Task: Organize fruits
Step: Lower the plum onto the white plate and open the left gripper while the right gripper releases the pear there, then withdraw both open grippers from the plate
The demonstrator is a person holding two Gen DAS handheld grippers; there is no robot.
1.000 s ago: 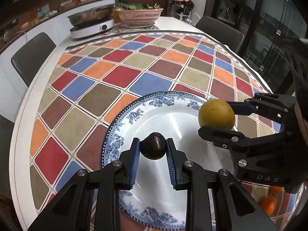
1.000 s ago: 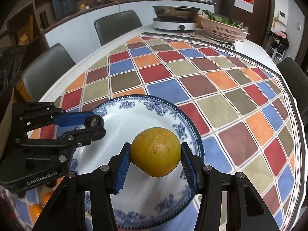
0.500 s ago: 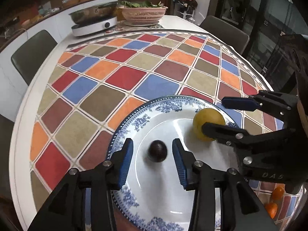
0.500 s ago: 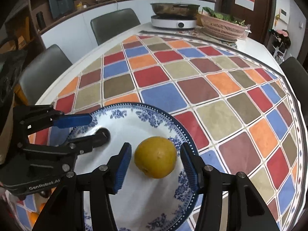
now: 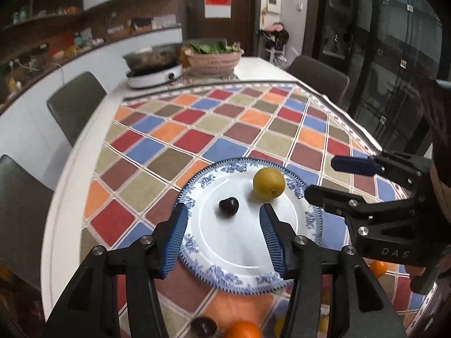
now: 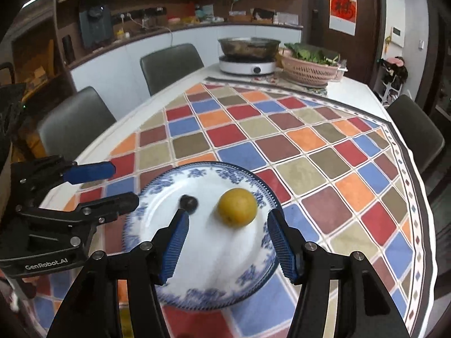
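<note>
So there's a yellow fruit (image 5: 268, 183) and a small dark fruit (image 5: 229, 206) both sitting on the blue-and-white plate (image 5: 248, 270), near each other but not touching. The yellow one is toward the plate's far right, the dark one closer to the middle. The plate is on a table with a checkered cloth (image 5: 197, 140) in lots of colors.

The left gripper (image 5: 222, 236) hangs over the near side of the plate with its fingers spread wide, holding nothing. The right gripper (image 6: 228, 242) is the same deal, fingers released and apart, nothing between them.

At the near edge of the table you can see 1 orange (image 5: 243, 330), with another orange (image 5: 378, 268) behind the right gripper.
</note>
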